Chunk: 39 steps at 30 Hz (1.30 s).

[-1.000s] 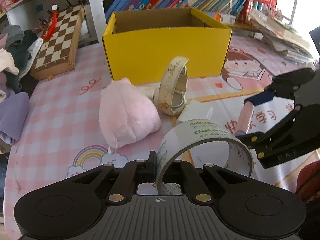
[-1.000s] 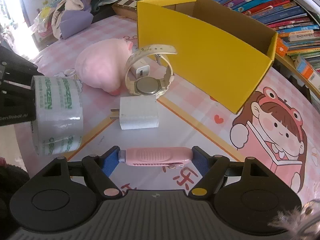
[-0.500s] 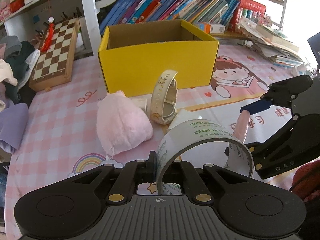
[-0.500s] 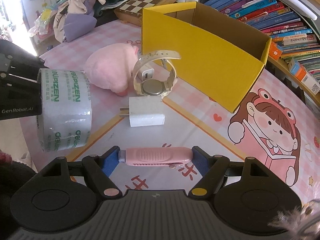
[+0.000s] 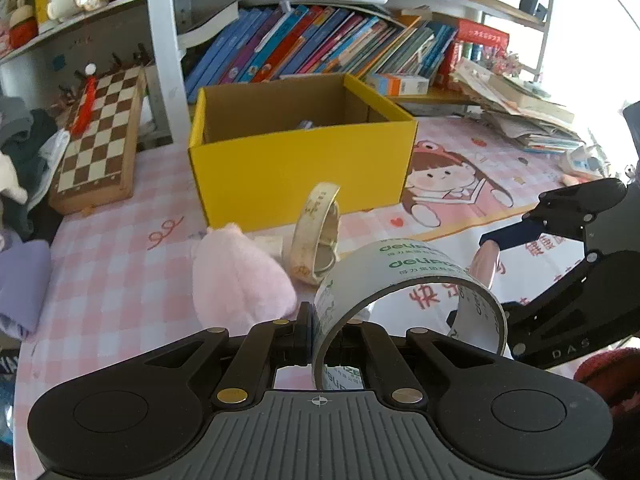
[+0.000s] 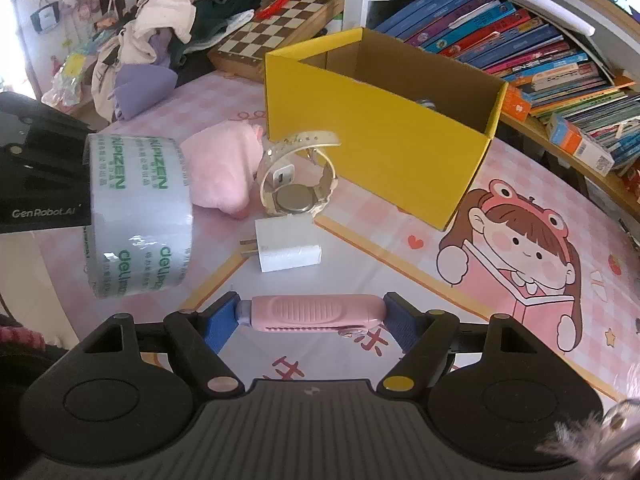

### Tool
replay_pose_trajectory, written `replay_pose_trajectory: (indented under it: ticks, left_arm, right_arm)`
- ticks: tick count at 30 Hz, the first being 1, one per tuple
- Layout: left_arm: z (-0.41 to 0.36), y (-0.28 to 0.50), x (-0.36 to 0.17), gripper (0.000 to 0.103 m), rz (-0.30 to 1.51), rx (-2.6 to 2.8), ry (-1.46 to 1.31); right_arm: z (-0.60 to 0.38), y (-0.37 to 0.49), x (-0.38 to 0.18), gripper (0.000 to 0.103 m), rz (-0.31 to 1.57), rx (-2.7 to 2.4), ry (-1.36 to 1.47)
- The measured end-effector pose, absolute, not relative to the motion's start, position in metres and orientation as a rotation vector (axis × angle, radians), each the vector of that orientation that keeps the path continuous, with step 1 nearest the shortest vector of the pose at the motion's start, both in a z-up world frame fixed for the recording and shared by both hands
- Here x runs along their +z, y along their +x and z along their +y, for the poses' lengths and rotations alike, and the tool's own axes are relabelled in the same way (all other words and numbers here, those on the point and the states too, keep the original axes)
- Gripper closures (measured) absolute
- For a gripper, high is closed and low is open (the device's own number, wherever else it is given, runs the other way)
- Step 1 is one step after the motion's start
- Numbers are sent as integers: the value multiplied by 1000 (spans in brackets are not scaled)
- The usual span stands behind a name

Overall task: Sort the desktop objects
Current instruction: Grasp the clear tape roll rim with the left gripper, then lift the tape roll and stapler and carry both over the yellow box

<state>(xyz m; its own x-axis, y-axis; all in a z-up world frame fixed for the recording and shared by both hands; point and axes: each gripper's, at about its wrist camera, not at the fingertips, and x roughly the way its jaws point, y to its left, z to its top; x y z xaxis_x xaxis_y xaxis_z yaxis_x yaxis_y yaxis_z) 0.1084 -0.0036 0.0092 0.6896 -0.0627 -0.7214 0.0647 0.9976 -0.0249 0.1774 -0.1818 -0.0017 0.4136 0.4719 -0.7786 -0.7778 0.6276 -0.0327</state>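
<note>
Both tongs loaded and held above the counter, yellow box beyond.

Left to right in the right wrist view: the left tongs, housing marked "GenRobot.AI", are clamped tight on the wall of a clear tape roll printed "deli" and "NIPIZEN" in green, held clear of the counter. Next lies a pink plush toy, then a cream wristwatch standing on edge just before the yellow box, a white charger plug in front of the watch. The right tongs grip a pink utility knife endwise between blue pads; "DAS" shows on their housing in the left wrist view. The counter mat bears a cartoon girl and red Chinese characters, partly hidden.
</note>
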Motion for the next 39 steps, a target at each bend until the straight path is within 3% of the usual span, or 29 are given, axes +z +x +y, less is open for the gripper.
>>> replay_pose_trajectory:
  ticks: [15, 39]
  left_arm:
    - [-6, 127, 32, 99, 717, -154, 25]
    - [29, 200, 91, 99, 555, -40, 173]
  right_arm:
    - [-194, 193, 29, 27, 735, 747, -438]
    - [-149, 291, 103, 27, 488, 810, -502]
